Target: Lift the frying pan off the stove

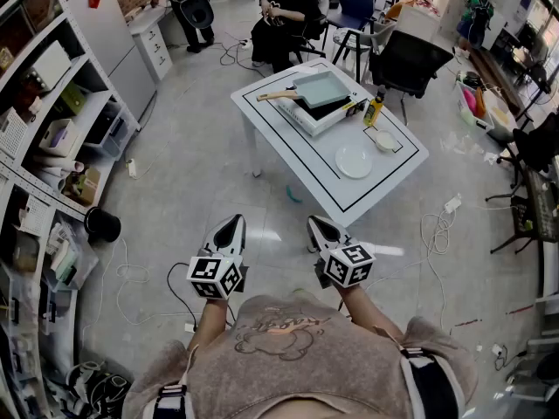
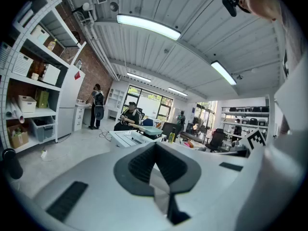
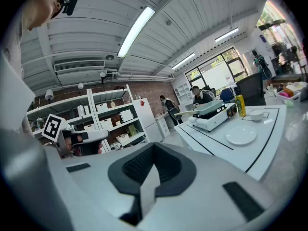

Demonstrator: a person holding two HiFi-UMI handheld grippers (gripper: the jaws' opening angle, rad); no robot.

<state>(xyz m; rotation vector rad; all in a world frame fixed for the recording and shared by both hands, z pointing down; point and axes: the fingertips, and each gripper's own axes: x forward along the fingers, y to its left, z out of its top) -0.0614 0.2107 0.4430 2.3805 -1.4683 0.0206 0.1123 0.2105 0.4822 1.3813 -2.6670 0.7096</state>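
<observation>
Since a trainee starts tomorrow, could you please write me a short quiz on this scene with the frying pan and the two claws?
1. True or false: the frying pan sits on the stove.
2. The left claw and the right claw are:
A) both shut and empty
B) both wide open
C) shut on the pan's handle
3. What flat white thing lies on the table beside the bowl?

Key: 1 true; 2 A; 3 the plate.
</observation>
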